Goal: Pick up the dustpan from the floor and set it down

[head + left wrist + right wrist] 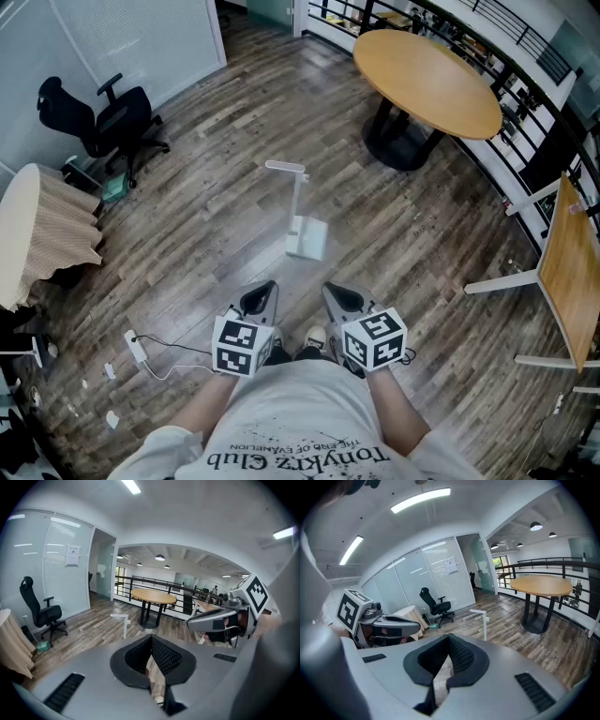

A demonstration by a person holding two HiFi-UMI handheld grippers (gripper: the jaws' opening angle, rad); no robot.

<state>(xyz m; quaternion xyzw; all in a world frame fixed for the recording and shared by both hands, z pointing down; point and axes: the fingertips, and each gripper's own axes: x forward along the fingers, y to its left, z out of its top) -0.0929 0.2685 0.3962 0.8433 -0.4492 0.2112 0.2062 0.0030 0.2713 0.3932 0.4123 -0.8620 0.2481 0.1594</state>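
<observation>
The white dustpan (306, 237) stands on the wood floor with its long handle (300, 192) upright, a little ahead of both grippers. My left gripper (262, 291) and right gripper (336, 293) hang side by side just short of it, near my feet, both pointing forward and somewhat down. Both are shut with nothing between the jaws. In the left gripper view the dustpan's handle (123, 623) shows beyond the closed left gripper (151, 637), with the right gripper (213, 620) alongside. The right gripper view has the handle (484, 620) past its own closed gripper (448, 636).
A round wooden table (427, 80) on a black pedestal stands beyond the dustpan to the right. A black office chair (98, 117) and a cloth-covered table (37, 230) are at the left. A wooden desk (572, 272) is at the right. A white cable and plug (138, 349) lie on the floor near my left.
</observation>
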